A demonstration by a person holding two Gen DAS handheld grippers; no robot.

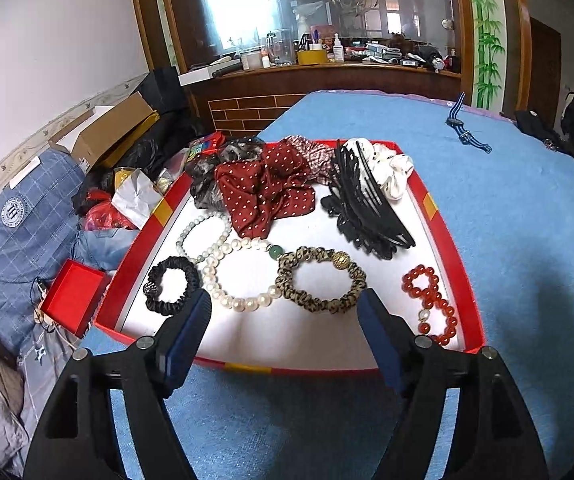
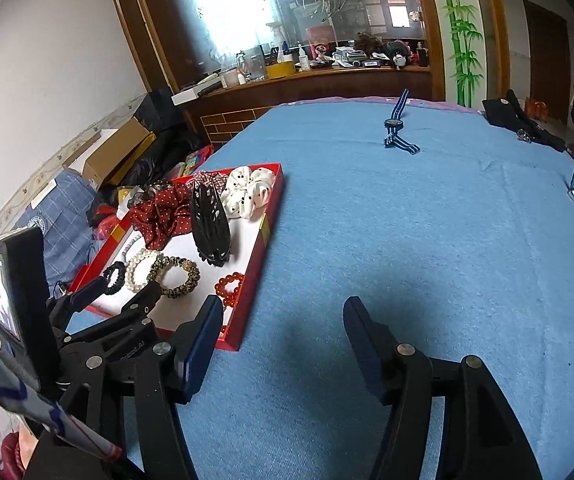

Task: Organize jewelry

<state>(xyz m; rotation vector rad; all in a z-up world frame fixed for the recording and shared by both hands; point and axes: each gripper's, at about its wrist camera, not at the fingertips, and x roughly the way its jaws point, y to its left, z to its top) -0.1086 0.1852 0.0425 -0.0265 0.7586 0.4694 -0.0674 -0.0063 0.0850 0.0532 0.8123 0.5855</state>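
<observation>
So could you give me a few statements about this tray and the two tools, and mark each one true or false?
1. The red bead bracelet lies inside the red tray. True.
2. The left tool grips the pearl necklace. False: it is open and holds nothing.
3. The striped watch lies in the tray. False: it lies apart on the blue cloth.
4. The right tool is open over bare cloth. True.
5. The black hair claw sits in the tray. True.
</observation>
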